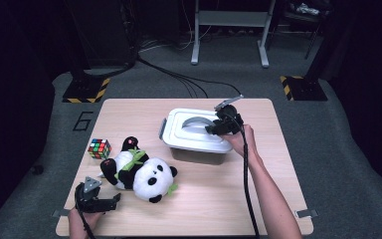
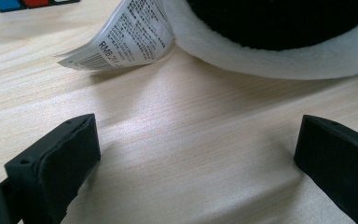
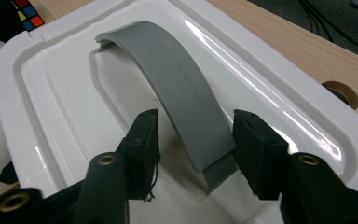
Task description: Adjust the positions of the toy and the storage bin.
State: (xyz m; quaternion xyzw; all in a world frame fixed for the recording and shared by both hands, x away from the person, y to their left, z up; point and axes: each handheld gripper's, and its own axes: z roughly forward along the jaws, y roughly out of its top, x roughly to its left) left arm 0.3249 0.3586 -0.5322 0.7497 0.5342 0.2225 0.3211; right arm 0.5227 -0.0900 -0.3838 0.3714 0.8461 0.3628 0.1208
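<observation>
A white lidded box (image 1: 179,133) stands on the table right of centre, with a grey arched handle (image 1: 197,121) on its lid. My right gripper (image 1: 213,128) is over the lid. In the right gripper view the gripper (image 3: 196,119) is open, its jaws either side of the handle (image 3: 182,88) near its lower end, the left one standing clear of it. A panda plush (image 1: 140,172) lies at the front left, with a colour cube (image 1: 99,148) behind it. My left gripper (image 1: 113,200) rests open on the table, its jaws (image 2: 198,126) wide apart below the panda (image 2: 279,37) and its label (image 2: 121,37).
The wooden table (image 1: 219,199) has bare room at the front centre and right. A round hole (image 3: 338,91) in the tabletop sits beside the box. Beyond the table are floor cables (image 1: 179,74) and stand bases with yellow-black tape (image 1: 85,89).
</observation>
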